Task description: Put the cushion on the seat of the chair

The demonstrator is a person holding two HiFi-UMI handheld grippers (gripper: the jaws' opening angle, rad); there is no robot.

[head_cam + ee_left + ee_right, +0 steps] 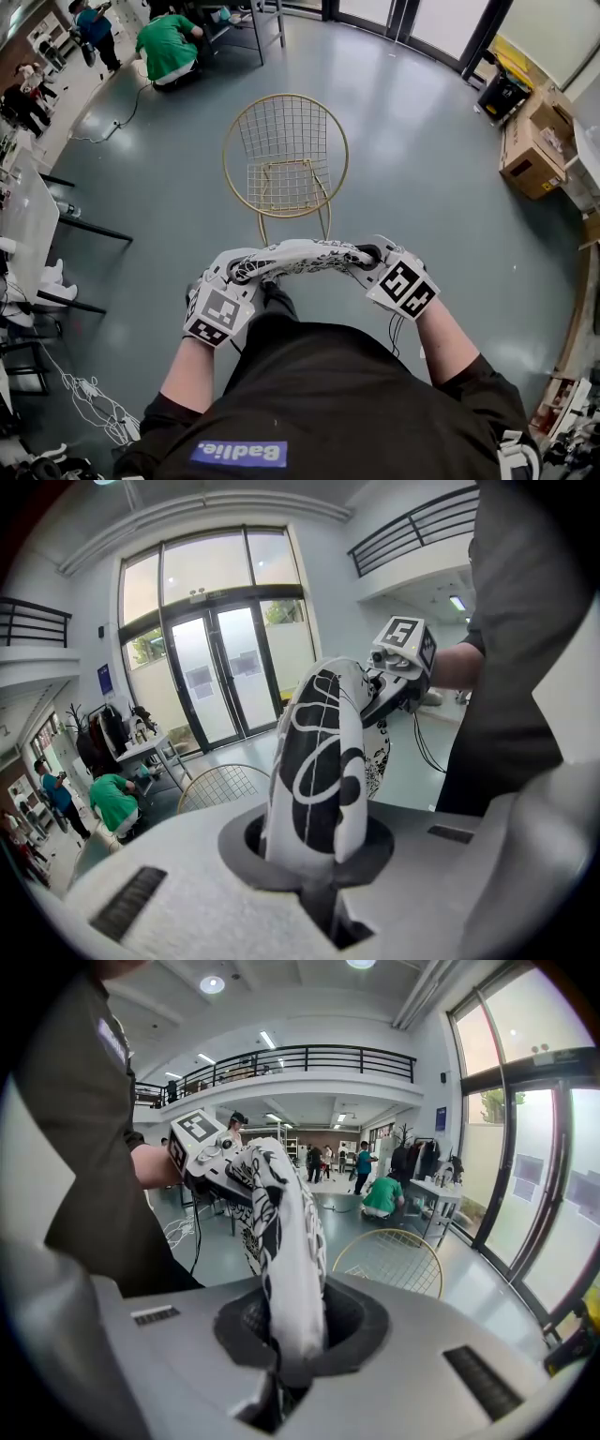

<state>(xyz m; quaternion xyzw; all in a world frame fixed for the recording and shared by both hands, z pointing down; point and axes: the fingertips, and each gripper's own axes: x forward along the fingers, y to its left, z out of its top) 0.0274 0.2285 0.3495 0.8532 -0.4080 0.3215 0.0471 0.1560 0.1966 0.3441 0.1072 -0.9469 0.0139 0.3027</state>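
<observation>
Over grey floor (pixel 422 187), left gripper (pixel 246 272) and right gripper (pixel 366 255) fingers clamp the crosswise cushion (pixel 300 255).

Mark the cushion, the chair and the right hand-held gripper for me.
cushion (pixel 300 253), head view, middle of its patterned fabric.
chair (pixel 286 186), head view, wire seat.
right hand-held gripper (pixel 366 255), head view, jaw tips on cushion.
</observation>
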